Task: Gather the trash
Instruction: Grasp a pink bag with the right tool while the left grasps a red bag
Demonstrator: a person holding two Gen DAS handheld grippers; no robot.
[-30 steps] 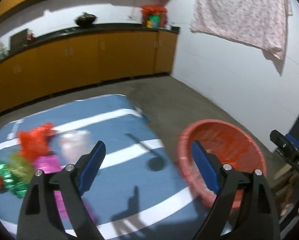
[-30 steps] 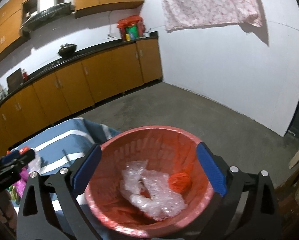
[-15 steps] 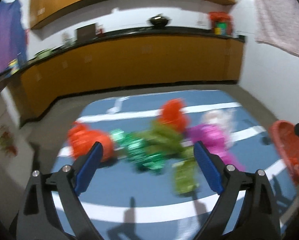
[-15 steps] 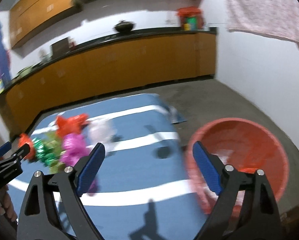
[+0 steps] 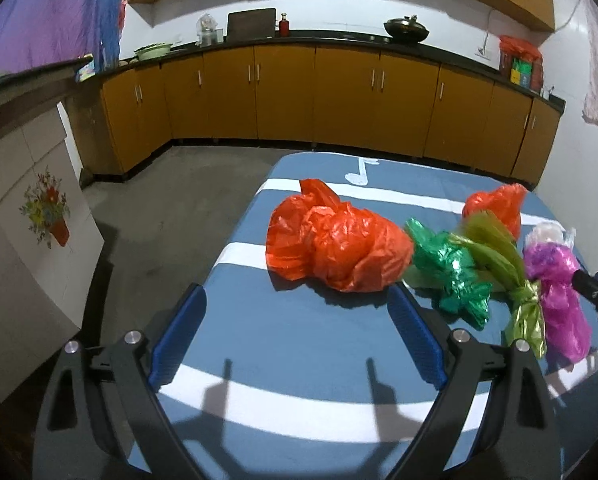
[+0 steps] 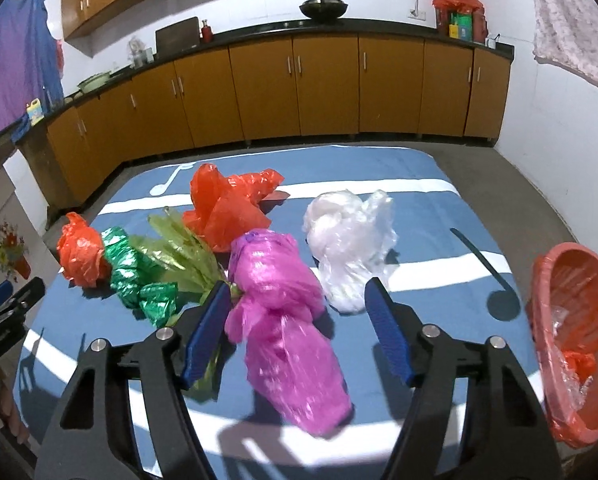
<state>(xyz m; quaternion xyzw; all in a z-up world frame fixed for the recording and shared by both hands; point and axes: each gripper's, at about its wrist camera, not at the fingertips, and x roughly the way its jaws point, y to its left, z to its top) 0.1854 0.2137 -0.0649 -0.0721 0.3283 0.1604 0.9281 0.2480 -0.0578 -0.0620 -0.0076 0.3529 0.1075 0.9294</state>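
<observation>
1. Right gripper [image 6: 295, 330]: jaws apart, nothing held, hovering low over the blue striped table [image 6: 419, 200]. The magenta bag [image 6: 283, 312] lies between its fingers; contact cannot be told.
2. Left gripper [image 5: 297, 338]: jaws spread wide, empty, above bare cloth. Large orange bag [image 5: 339, 248] sits just ahead, near its right fingertip.
3. Trash row: green foil wad [image 6: 139, 276], olive wrapper [image 6: 179, 256] and a second orange bag [image 6: 227, 208] are bunched tight together, touching the magenta bag's left side.
4. Clear plastic bag [image 6: 351, 248] lies just right of the magenta one, ahead of the right finger.
5. Red basket [image 6: 579, 336] at the table's right edge, holding crumpled plastic.
6. Behind: brown cabinets [image 6: 323, 88], wok [image 6: 323, 8] on the counter.
</observation>
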